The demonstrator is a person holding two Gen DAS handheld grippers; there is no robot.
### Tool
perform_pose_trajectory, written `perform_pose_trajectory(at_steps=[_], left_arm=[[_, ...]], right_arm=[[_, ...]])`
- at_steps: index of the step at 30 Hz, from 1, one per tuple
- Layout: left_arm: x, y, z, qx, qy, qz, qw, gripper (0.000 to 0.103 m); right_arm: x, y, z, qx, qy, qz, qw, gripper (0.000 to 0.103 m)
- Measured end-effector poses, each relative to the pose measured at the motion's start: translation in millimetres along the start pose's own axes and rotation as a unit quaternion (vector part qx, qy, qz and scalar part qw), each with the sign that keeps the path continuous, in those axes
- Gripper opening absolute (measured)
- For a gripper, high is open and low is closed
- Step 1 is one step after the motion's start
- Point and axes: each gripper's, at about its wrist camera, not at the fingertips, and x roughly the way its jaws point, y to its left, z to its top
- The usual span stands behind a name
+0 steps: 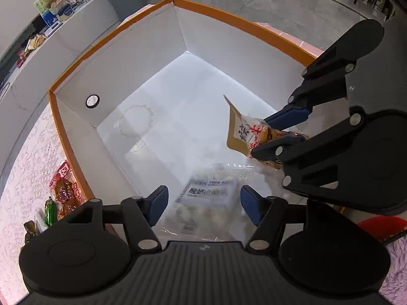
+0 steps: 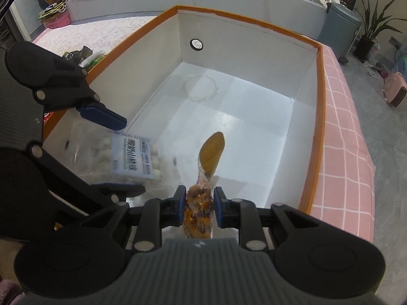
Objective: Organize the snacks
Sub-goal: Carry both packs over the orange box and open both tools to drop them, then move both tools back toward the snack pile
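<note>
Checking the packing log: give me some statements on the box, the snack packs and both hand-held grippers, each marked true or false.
1. The right hand-held gripper is shut on the orange snack pack. True.
2. The left hand-held gripper clamps the clear pack of white balls. False: its pads stand apart from the pack.
3. The orange-rimmed box is full of snacks. False: its white floor is mostly bare.
4. A red snack pack lies outside the box. True.

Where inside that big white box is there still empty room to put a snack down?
Most of the box floor is bare, from the far wall with the round hole to the middle. The near corner is crowded: the clear bag and both grippers' fingers.
</note>
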Motion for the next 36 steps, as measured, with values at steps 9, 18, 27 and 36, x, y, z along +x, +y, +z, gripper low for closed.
perform_pose_trajectory(at_steps=[9, 18, 27, 36], left_arm=[[-25.7, 3.0, -9.5, -0.011, -0.026, -0.002, 0.9996, 0.077], [-78.2, 11.1, -39.0, -0.03, -0.087, 0.014, 0.9956, 0.077], [-124.3, 37.2, -91.0, -0.105, -0.15, 0.034, 0.9824, 0.077], [-153.3, 58.3, -158.0, -0.191, -0.218, 0.09, 0.9529, 0.077]], right_arm=[[-9.4, 3.2, 1.3, 0.008, -0.006, -0.008, 1.0, 0.031], [-48.2, 19.1, 3.7, 0.001, -0.051, -0.044, 0.998, 0.055], [-86.6, 64.6, -1.6, 0.029, -0.128, -0.042, 0.99, 0.068], [-92.6, 128.6, -12.2, 0.081, -0.192, -0.028, 0.978, 0.081]])
